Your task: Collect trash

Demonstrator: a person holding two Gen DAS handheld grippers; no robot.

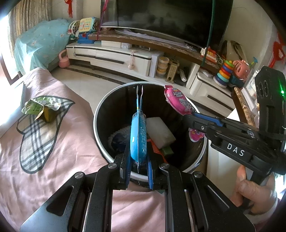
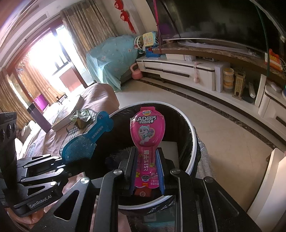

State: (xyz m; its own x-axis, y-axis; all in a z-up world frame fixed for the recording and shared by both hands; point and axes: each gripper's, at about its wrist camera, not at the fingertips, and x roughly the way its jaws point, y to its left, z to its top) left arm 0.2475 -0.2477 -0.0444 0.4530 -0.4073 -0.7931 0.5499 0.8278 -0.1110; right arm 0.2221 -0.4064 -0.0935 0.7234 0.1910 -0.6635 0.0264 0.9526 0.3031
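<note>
My left gripper (image 1: 138, 160) is shut on a blue plastic wrapper (image 1: 138, 135), held edge-on over the round black trash bin (image 1: 100, 108). My right gripper (image 2: 147, 160) is shut on a pink cheese-stick wrapper (image 2: 147, 130) with a cartoon pup, also held over the bin (image 2: 194, 142). The pink wrapper (image 1: 177, 102) and right gripper (image 1: 191, 118) show in the left wrist view; the blue wrapper (image 2: 84, 142) and left gripper (image 2: 60, 164) show in the right wrist view. The bin holds a white block (image 1: 160, 129) and other trash. A crumpled green carton (image 1: 38, 108) lies on a plaid cloth (image 1: 37, 141).
A pink-covered couch (image 1: 75, 148) lies left of the bin. A long white TV stand (image 1: 125, 58) with a television (image 1: 166, 16) and toys runs along the far wall. A pink kettlebell (image 1: 63, 59) sits on the tiled floor (image 2: 223, 128).
</note>
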